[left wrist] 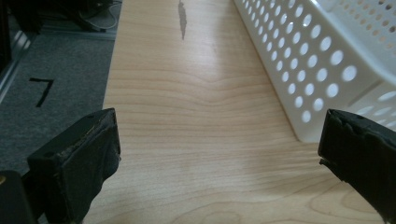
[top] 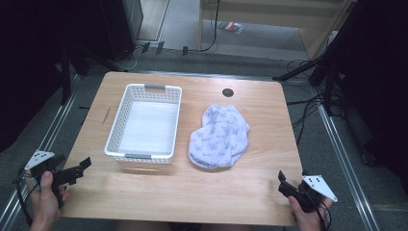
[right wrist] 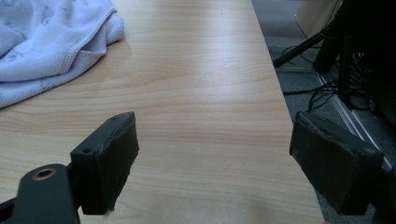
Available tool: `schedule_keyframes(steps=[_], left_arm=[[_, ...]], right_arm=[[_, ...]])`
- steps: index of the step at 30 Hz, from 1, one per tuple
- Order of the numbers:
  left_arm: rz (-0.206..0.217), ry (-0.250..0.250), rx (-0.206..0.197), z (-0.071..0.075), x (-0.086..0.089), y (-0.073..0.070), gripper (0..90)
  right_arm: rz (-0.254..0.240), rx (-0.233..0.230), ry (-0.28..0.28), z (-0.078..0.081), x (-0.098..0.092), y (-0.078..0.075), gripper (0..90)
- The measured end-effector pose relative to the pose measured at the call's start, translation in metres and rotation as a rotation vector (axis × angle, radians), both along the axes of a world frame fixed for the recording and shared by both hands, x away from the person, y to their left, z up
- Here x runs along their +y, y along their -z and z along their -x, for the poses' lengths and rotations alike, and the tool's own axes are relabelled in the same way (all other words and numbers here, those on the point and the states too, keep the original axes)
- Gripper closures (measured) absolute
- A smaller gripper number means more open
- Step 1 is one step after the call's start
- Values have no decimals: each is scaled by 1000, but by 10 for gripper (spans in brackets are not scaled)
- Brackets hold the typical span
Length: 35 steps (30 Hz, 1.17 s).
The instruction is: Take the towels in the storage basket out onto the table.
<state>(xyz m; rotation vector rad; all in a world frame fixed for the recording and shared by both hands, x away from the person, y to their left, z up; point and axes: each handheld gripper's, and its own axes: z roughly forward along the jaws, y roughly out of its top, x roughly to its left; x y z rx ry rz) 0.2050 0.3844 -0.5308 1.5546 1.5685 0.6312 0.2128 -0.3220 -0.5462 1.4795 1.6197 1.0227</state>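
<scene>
From above we are seeing the white basket (top: 144, 122) just beside the crumpled pale cloth (top: 219, 137) mid-surface (top: 192, 187), while up close the left hand-held gripper (left wrist: 217, 154) and right hand-held gripper (right wrist: 212, 163) are gaping wide and empty at its near corners.

Crumpled pale lilac printed cloth (top: 220, 137) on table, just right of empty white perforated basket (top: 144, 123)

White basket (left wrist: 322, 65) and pale cloth (right wrist: 42, 46) both edge-cropped; cloth's small print perhaps animal faces, too small
</scene>
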Motion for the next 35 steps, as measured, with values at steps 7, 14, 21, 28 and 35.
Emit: schedule_keyframes(steps=[7, 14, 21, 28, 35], left_arm=[[-28, -1, 19, -2, -2, 11, 0], [-49, -1, 16, -4, -6, 17, 0], [-65, 0, 16, -4, -9, 20, 0], [-104, 7, 24, -6, -14, 22, 0], [-120, 12, 33, -7, -16, 22, 0]], right_arm=[[0, -1, 0, 0, 0, 0, 157], [2, -3, -1, 0, 0, 0, 157], [3, -3, -4, 1, 0, 0, 157], [2, -3, -3, 0, 0, 0, 157], [3, 0, -3, 0, 0, 0, 157]])
